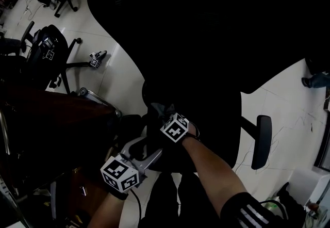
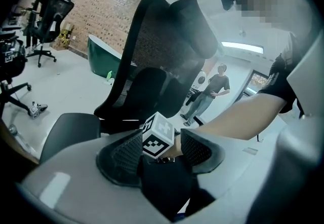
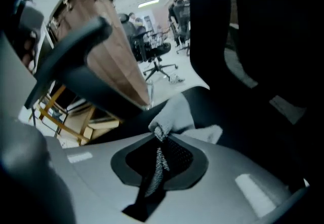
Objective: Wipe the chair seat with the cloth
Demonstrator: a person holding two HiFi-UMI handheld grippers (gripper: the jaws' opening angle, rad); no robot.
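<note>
Where the right gripper view looks along its jaws, the cloth point(image 3: 174, 114) shows best: pale grey, soft-napped, bunched into folds, lying against the black chair seat point(image 3: 205, 102).
- Right gripper point(image 3: 161, 133): jaws clenched on a pinched edge of the cloth. The head view gives only a dim grey wad ahead of this gripper's marker cube point(image 1: 175, 128), over the near edge of the seat.
- Left gripper point(image 2: 161, 138): jaws spread wide, grasping nothing. Its black ribbed pads point(image 2: 121, 153) frame the other gripper's marker cube and the forearm point(image 2: 238, 119) behind it. The cloth does not appear in this view.
- Chair: the head view is very dark, so seat and backrest merge into one black mass there. One armrest point(image 1: 263, 140) stands out against the white floor point(image 1: 289, 103). The left gripper view alone shows the tall mesh backrest point(image 2: 167, 40) from below.
- Surroundings: wooden table point(image 3: 119, 63), right gripper view only. Brick wall point(image 2: 101, 10), a second office chair point(image 2: 53, 12) and a standing person point(image 2: 215, 86), left gripper view only. A small marker cube point(image 1: 95, 61) lies on the floor in the head view.
</note>
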